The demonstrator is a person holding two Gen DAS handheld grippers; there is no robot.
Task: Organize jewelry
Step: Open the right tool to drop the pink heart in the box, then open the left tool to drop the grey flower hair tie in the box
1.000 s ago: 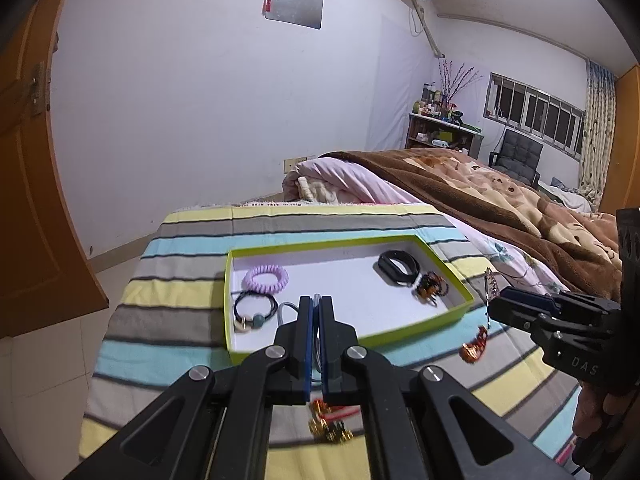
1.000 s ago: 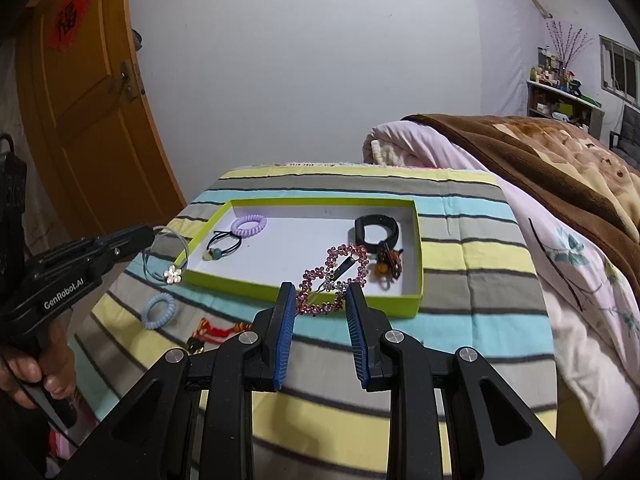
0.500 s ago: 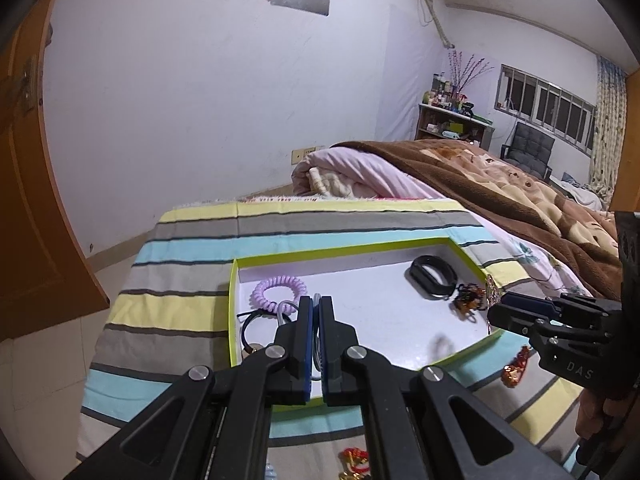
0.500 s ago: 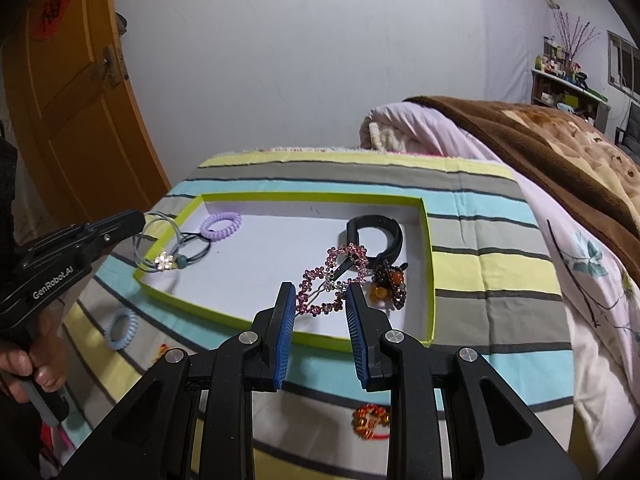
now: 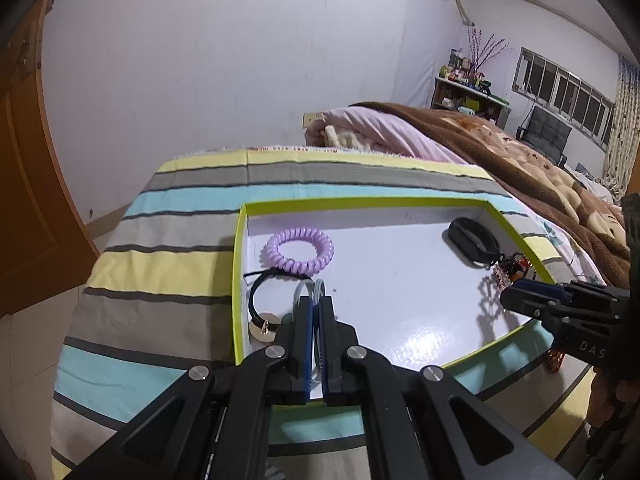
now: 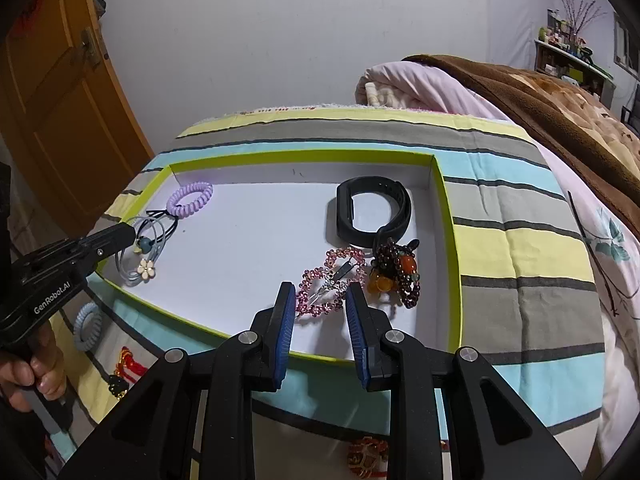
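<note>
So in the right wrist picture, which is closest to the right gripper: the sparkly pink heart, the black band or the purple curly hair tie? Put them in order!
Counting from the right gripper:
1. Pink heart clip, between its fingers, over the tray's near part.
2. Black band, farther back, toward the tray's right wall.
3. Purple spiral hair tie, farthest, in the far-left corner.

Your 2 wrist cameras tilt down along gripper fingers, close over tray [image 5: 240, 280]: left view from near-left corner, right view from near-right edge. Both share tray [image 6: 448, 240] interior.
</note>
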